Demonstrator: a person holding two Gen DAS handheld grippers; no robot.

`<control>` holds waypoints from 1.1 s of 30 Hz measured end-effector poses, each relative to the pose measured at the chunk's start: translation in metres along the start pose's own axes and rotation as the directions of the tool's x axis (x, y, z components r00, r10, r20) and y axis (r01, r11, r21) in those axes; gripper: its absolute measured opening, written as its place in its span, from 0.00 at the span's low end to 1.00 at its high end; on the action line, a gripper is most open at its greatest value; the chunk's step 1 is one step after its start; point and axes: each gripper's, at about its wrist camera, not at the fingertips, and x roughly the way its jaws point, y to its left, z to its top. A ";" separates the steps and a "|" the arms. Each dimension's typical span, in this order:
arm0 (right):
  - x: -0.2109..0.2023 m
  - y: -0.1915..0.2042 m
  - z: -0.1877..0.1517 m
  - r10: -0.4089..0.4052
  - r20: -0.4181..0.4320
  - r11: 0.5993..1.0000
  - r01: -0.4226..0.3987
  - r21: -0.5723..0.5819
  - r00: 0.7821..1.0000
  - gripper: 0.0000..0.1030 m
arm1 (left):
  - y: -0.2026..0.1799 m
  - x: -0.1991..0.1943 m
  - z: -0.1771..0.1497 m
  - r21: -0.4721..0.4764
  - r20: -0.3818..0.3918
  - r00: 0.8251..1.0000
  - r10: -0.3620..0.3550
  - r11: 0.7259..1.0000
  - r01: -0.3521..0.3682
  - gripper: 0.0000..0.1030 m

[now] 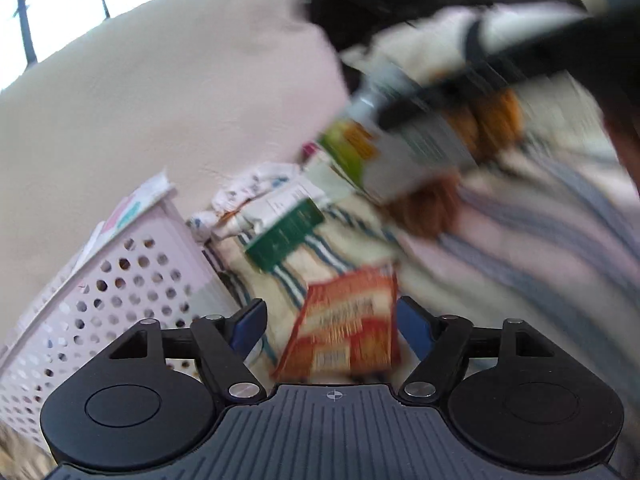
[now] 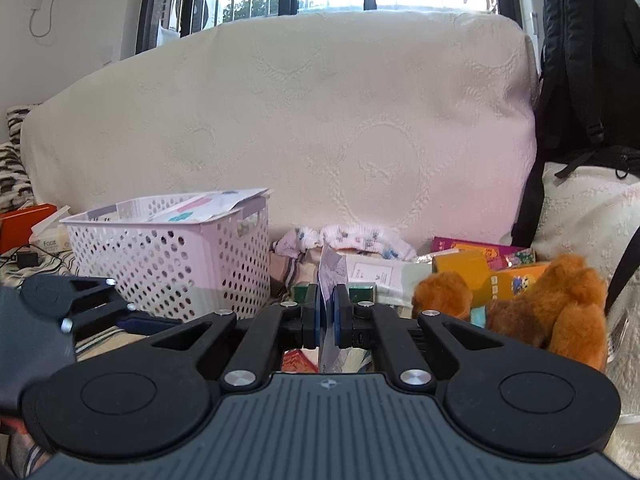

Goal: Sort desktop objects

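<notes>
My right gripper (image 2: 327, 304) is shut on a thin white printed packet (image 2: 330, 276), held edge-on above the striped cloth. In the blurred left wrist view the same packet (image 1: 400, 156) shows with green and orange print, gripped by the right gripper (image 1: 404, 114). My left gripper (image 1: 331, 324) is open, its blue pads on either side of a red and orange packet (image 1: 348, 332) lying on the cloth; I cannot tell if they touch it. The pink perforated basket (image 2: 168, 264) stands to the left and holds papers; it also shows in the left wrist view (image 1: 116, 292).
A brown plush toy (image 2: 552, 304), orange and pink boxes (image 2: 472, 264), a green box (image 1: 286, 236), a white box (image 2: 376, 276) and crumpled printed cloth (image 2: 352, 238) lie on the striped cloth. A cream cushion (image 2: 304, 120) stands behind, a black backpack (image 2: 584, 80) at right.
</notes>
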 end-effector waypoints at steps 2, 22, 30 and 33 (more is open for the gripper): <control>0.001 0.001 -0.003 0.002 -0.001 1.000 -0.002 -0.006 1.000 0.06 | -0.005 -0.001 -0.011 0.047 -0.032 0.999 -0.028 0.998 0.029 0.78; 0.031 -0.013 -0.014 -0.002 -0.023 0.999 0.003 0.049 1.000 0.06 | -0.007 0.087 -0.010 0.081 -0.085 0.996 -0.002 0.997 0.008 0.16; 0.026 -0.007 -0.007 -0.010 0.004 0.999 0.010 0.041 1.000 0.06 | 0.011 0.048 0.001 -0.037 0.083 0.996 0.042 0.999 -0.039 0.00; 0.020 -0.005 -0.001 -0.014 0.016 1.000 0.014 0.027 1.000 0.07 | 0.013 0.033 0.010 -0.042 0.116 0.992 0.046 0.998 -0.041 0.00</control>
